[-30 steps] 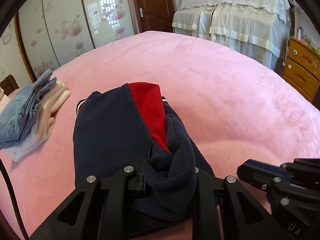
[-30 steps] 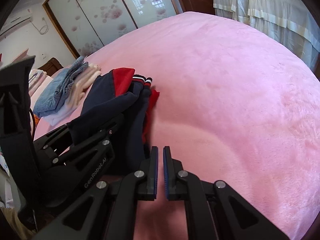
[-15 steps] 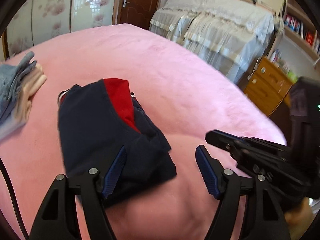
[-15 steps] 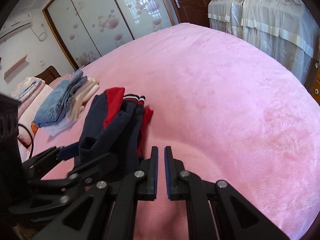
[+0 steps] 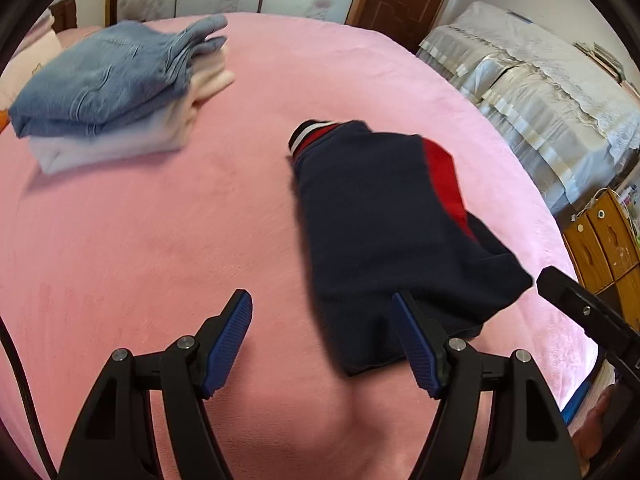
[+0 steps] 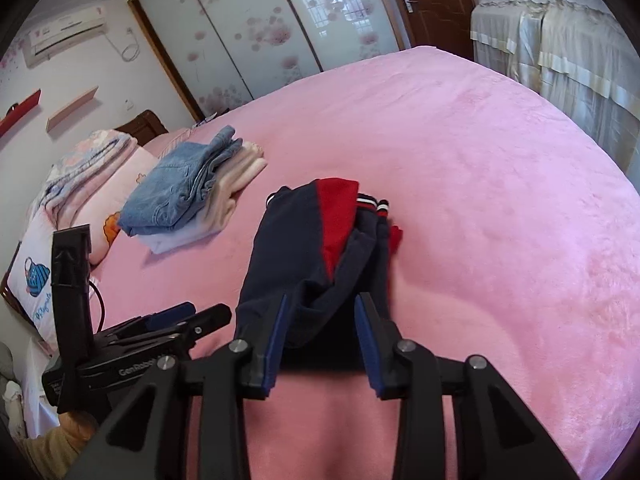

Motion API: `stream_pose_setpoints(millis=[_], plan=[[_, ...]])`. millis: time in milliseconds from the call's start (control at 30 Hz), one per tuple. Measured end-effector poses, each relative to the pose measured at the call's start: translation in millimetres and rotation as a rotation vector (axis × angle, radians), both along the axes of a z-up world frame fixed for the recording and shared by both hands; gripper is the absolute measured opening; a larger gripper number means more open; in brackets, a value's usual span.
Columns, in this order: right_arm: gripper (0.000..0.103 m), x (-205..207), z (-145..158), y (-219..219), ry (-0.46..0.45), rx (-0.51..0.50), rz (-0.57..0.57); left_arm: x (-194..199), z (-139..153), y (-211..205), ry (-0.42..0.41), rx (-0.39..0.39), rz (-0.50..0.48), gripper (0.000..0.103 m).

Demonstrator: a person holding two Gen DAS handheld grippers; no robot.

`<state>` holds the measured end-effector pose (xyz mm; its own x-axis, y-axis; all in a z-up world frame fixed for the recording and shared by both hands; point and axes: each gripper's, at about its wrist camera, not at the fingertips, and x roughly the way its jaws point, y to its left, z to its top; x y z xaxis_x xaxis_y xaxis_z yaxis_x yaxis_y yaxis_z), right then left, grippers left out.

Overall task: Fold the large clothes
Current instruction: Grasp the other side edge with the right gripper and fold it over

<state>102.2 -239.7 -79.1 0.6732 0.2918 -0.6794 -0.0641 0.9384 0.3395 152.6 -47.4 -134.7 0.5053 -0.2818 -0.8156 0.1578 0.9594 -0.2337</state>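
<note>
While the left gripper [image 5: 322,338] was clamped on the near end of the navy-and-red garment [image 5: 384,216] a second ago, we now find its jaws spread wide and empty, its right pad [image 5: 416,346] only overlapping the bundle's near corner. We record the scene from left to right as follows.

Far left, a stack of folded clothes [image 5: 108,92] sits on the pink bedspread [image 5: 160,220], with folded jeans [image 6: 176,188] on top and pale items beneath. It lies well apart from the work piece.

Centre to right, the navy-and-red garment lies flat on the bedspread as a compact folded bundle, its striped cuff [image 5: 306,136] at the far end.

At the right, the right gripper [image 6: 320,344], pinched shut on nothing a second ago, now stands with jaws apart, straddling the bundle's near edge without closing on it. From the right wrist view, the near fold looks loose and bunched.

We judge that the fold on this item is essentially complete and the piece has been released. In our view, the remaining work is to tidy the near edge or carry the bundle left to the stack; a one-sided grasp could let the layers slip open.
</note>
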Motion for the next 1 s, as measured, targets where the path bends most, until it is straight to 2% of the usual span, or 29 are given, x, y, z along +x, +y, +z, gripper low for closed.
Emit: stream_pose_setpoints(millis=[200,400,433,467,533,733,900,1000], plan=[[0.035,18,-5,21,0.043,-0.119,0.019,2,-2,-7,-0.004,0.021,-0.015,0.071],[0.035,28,-12,28,0.081,-0.182,0.029,4,-1,-11,-0.008,0.027,-0.026,0.071],[0.031,29,-13,29,0.087,-0.187,0.037,5,-1,-11,-0.007,0.027,-0.026,0.071],[0.020,29,-14,29,0.087,-0.182,0.043,5,0,-11,-0.008,0.025,-0.023,0.071],[0.018,29,-16,28,0.085,-0.180,0.054,5,1,-10,-0.012,0.023,-0.018,0.071],[0.012,19,-21,-4,0.055,-0.046,-0.012,9,0,-11,-0.022,0.020,-0.022,0.071],[0.012,12,-70,-38,0.135,0.125,-0.096,18,-25,-27,0.016,0.050,-0.059,0.071],[0.011,8,-84,-42,0.117,0.135,-0.122,20,-33,-32,0.014,0.057,-0.074,0.073]])
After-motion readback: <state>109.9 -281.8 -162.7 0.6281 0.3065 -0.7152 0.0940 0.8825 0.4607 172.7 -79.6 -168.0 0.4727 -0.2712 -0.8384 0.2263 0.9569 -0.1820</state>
